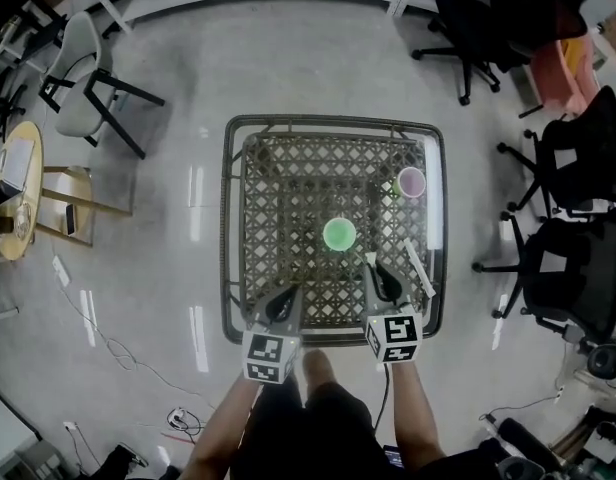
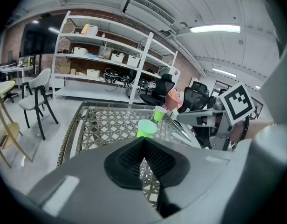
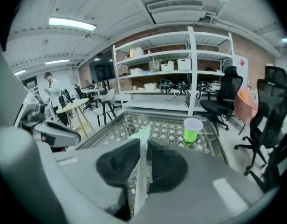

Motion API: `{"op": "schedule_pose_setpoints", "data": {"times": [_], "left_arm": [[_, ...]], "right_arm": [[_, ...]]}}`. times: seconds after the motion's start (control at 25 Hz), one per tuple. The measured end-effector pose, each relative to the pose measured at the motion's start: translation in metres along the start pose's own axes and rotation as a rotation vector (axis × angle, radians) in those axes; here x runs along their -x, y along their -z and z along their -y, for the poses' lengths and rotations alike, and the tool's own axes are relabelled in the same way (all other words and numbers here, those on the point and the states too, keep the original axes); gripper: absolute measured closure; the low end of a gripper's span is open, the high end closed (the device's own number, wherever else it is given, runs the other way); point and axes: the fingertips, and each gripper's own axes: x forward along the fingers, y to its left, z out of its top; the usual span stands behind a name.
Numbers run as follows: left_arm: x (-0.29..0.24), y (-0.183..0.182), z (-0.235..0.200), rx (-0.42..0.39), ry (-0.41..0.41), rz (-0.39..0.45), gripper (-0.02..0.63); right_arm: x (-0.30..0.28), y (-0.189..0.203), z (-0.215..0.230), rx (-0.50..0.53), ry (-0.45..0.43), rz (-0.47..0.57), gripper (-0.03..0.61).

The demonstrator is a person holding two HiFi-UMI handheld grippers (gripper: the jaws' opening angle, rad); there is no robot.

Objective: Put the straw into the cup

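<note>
A light green cup (image 1: 339,234) stands upright near the middle of the glass-topped lattice table (image 1: 235,268); the left gripper view has the same cup (image 2: 146,128) just past the jaws. My right gripper (image 1: 376,270) hovers close to the cup's near right side, shut on a white straw (image 3: 140,171) that stands up between its pads. The straw's top end (image 1: 369,259) pokes out ahead of the jaws. My left gripper (image 1: 287,296) hangs over the table's near edge, its pads (image 2: 134,158) pressed together with nothing between them.
A second green cup (image 1: 412,182) with a pale inside stands at the table's far right. Another white straw (image 1: 420,268) lies along the right edge. Black office chairs (image 1: 568,168) crowd the right side; a white chair (image 1: 83,58) and a round wooden table (image 1: 18,188) are at the left.
</note>
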Motion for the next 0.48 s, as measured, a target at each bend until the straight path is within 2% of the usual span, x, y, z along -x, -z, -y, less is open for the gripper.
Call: {"op": "schedule_pose_setpoints", "data": {"times": [0.16,0.48], "left_arm": [[0.003,-0.009,0.002,-0.004,0.0,0.018,0.607],[0.002,-0.013,0.001,-0.014,-0.001,0.021,0.607]], "right_arm": [[0.013,-0.032,0.006,-0.045,0.016,0.114,0.525],[0.029,-0.081,0.01,-0.07,0.02,0.296,0.525]]}}
